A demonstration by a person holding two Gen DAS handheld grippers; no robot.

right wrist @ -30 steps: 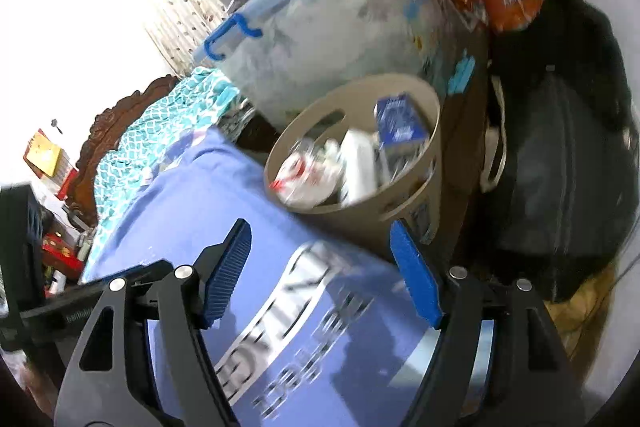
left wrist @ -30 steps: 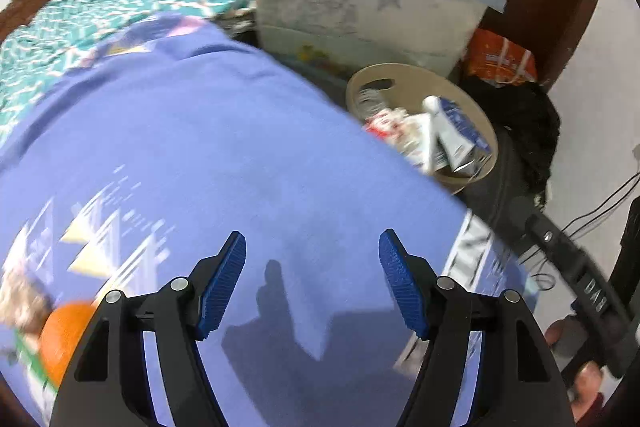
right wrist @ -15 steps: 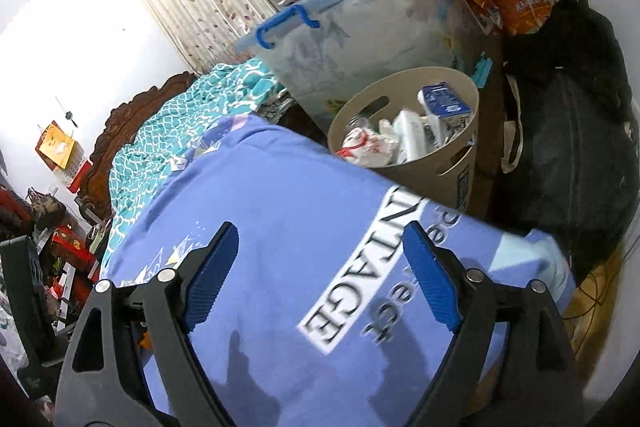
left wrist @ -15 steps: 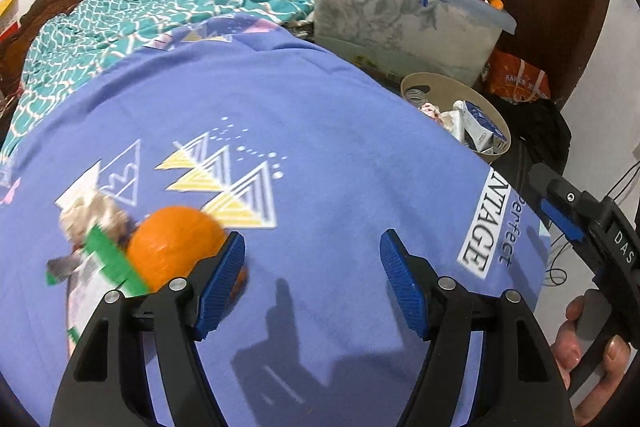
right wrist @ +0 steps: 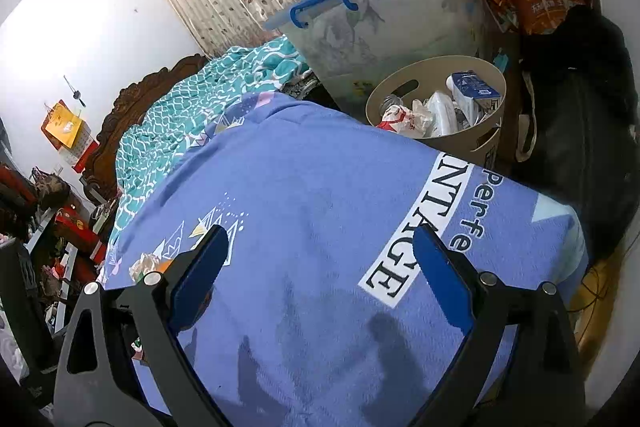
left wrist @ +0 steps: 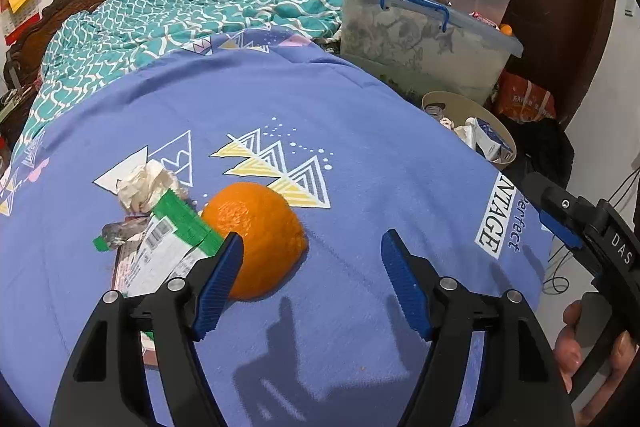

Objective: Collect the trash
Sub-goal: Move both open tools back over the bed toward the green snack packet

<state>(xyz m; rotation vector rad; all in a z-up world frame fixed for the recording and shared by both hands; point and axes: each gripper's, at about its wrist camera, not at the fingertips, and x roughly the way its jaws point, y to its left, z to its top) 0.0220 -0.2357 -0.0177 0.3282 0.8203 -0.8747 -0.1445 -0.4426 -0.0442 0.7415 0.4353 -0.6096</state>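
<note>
The left gripper [left wrist: 312,283] stands with its blue pads spread and nothing between them; its left finger [left wrist: 218,287] hides the near edge of an orange [left wrist: 256,227] that lies on the blue blanket [left wrist: 360,131], and I cannot tell whether pad and fruit touch. Only the left wrist view shows clearly what lies beside that orange: a green-and-white wrapper [left wrist: 172,247] against its left side, a crumpled paper wad [left wrist: 144,185] just behind the wrapper, and a flat packet partly under both. The right gripper [right wrist: 320,275] is widening its jaws over bare blanket, with nothing between them; in its view the same paper wad [right wrist: 144,263] is only a small scrap at the far left, mostly hidden behind the left finger. The right wrist view looks into the beige bin [right wrist: 480,143] off the bed's far corner, where a blue-and-white carton [right wrist: 474,93] leans among crumpled plastic and paper; the left wrist view sees that bin [left wrist: 452,99] only as a rim past the blanket's edge. Behind the bin stands a clear storage tub [right wrist: 400,27] with a blue handle. The left view alone catches the other gripper's black body and the person's hand [left wrist: 592,347] on it at the right edge.
</note>
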